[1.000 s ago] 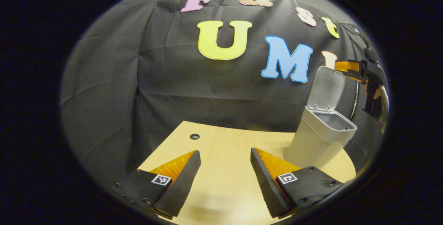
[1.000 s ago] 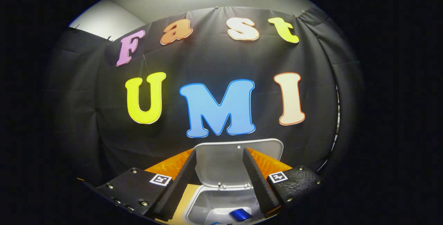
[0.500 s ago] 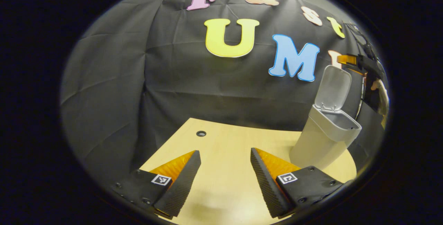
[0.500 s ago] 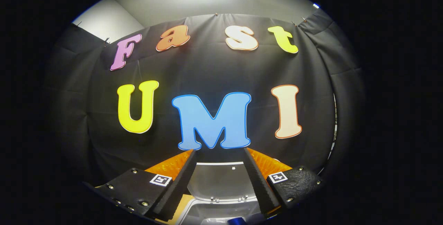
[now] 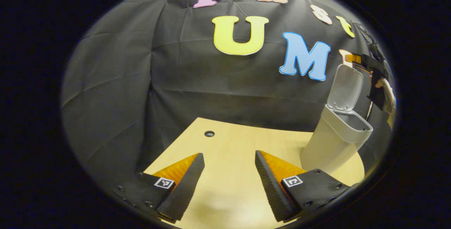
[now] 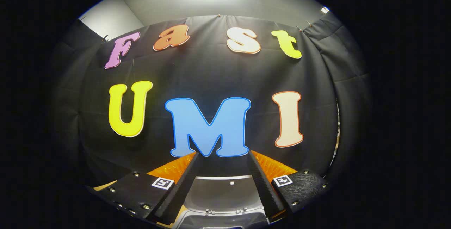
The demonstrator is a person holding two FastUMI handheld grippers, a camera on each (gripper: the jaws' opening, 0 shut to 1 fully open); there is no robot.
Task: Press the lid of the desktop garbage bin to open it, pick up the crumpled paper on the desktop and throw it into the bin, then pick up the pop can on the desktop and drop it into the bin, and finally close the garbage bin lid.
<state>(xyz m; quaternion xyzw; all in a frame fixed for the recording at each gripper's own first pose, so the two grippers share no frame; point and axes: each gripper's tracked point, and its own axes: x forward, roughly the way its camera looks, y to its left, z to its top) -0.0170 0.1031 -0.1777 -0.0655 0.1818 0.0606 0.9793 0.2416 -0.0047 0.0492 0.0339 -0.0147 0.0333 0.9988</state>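
— Pale wood is what your left gripper [image 5: 229,158] looks over: the desk [image 5: 229,186], with a small round hole [image 5: 209,133] near its far edge. How do your jaws stand there?

— Wide apart, nothing between them, held a little above the desk top.

— And the garbage bin [image 5: 331,144]?

— You have it at the right end of the desk in the left gripper view, grey, upright, its lid [image 5: 347,86] swung up and standing open. Just behind the lid you can see your right gripper [image 5: 370,65] and the hand [image 5: 385,93] that holds it (small, at the edge of the view).

— From the right gripper view?

— Your right gripper [image 6: 222,158] hangs above the bin, jaws apart and empty. Between them the raised lid [image 6: 225,193] shows low down, with its hinges at the bottom edge. What lies inside the bin you cannot tell from here.
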